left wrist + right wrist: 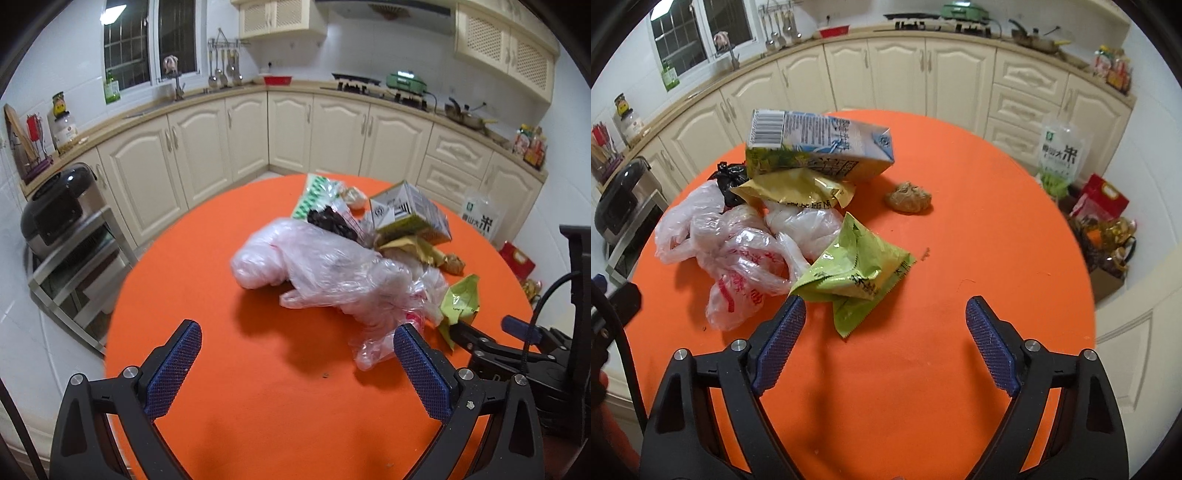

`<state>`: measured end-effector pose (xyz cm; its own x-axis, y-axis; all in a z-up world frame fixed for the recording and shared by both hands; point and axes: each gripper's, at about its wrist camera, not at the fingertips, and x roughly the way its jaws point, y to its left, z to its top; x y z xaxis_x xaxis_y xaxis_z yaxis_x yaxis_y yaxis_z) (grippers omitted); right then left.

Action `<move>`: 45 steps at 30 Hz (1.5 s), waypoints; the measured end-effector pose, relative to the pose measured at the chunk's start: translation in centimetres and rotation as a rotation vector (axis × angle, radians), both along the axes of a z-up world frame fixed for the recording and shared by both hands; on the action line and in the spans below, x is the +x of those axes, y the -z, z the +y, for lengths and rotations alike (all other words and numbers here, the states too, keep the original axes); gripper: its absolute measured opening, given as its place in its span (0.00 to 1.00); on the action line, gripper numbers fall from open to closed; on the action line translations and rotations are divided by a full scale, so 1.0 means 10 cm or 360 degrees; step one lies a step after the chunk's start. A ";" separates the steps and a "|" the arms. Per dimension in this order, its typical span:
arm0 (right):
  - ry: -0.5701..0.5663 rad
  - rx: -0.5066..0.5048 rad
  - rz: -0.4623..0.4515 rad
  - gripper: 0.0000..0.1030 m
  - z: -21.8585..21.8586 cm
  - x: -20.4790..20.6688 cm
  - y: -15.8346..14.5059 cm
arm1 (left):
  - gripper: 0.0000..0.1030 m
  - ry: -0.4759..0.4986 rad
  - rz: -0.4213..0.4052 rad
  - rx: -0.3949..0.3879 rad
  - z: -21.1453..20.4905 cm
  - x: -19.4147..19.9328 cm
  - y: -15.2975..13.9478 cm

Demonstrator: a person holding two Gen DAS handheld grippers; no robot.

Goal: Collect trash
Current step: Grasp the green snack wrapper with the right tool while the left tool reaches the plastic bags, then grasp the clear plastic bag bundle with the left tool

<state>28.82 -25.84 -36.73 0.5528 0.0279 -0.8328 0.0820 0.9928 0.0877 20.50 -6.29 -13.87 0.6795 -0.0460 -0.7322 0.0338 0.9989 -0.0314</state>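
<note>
Trash sits on the orange table (960,221): a milk carton (820,147) (barcode showing), green wrapper (857,266), red-lettered plastic bag (742,273). Left gripper (297,365) and right gripper (886,343) both gape wide, holding nothing.

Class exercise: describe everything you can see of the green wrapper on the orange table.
The green wrapper is a lime-green foil-like packet with dark printed characters and zigzag-cut edges. It looks empty, torn open, crumpled and folded into a peaked shape. It lies on the table at the near edge of the trash pile, touching the clear plastic bags. The open right gripper is just short of it, not touching.
</note>
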 end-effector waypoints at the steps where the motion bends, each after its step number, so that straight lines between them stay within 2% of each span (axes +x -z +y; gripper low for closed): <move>1: -0.0019 0.0013 0.0004 0.85 0.01 0.03 0.03 | 0.99 0.0004 0.0009 -0.0006 0.01 0.05 0.02; 5: -0.0053 0.0011 0.0033 0.85 0.03 0.18 0.14 | 0.99 0.0018 0.0039 -0.0035 -0.01 0.21 0.09; 8: -0.0082 -0.0021 0.0031 0.77 0.05 0.27 0.21 | 0.99 0.0010 0.0083 -0.0054 -0.01 0.32 0.14; 12: -0.0106 -0.0101 -0.0010 0.42 0.06 0.26 0.20 | 0.99 0.0018 0.0119 -0.0091 -0.04 0.43 0.16; 15: -0.0109 -0.0054 -0.0034 0.33 -0.02 0.21 0.20 | 0.99 0.0039 0.0128 -0.0116 -0.10 0.51 0.17; 24: -0.0055 0.0052 -0.0057 0.31 -0.33 0.08 0.17 | 0.99 -0.0001 0.0151 -0.0125 -0.25 0.91 0.38; 29: -0.0038 0.0070 -0.0047 0.31 -0.44 0.08 0.16 | 0.99 -0.0007 0.0193 -0.0209 -0.28 1.15 0.47; 31: -0.0038 0.0084 -0.0048 0.31 -0.46 0.07 0.16 | 0.88 0.0026 0.0197 -0.0289 -0.25 1.23 0.51; 32: -0.0038 0.0087 -0.0050 0.31 -0.45 0.07 0.15 | 0.77 0.0051 0.0210 -0.0353 -0.23 1.26 0.55; 36: -0.0039 0.0102 -0.0066 0.31 -0.45 0.03 0.12 | 0.66 0.0082 0.0185 -0.0407 -0.13 1.18 0.61; 39: -0.0036 0.0121 -0.0071 0.31 -0.48 0.00 0.11 | 0.62 0.0113 0.0167 -0.0416 -0.09 1.10 0.64; 45: -0.0036 0.0126 -0.0090 0.31 -0.48 -0.12 0.04 | 0.59 0.0158 0.0106 -0.0359 -0.02 0.82 0.60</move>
<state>27.67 -30.61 -37.15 0.5972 0.1055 -0.7952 0.0521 0.9841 0.1697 28.65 -6.52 -19.90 0.6140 -0.2773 -0.7390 0.1219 0.9583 -0.2583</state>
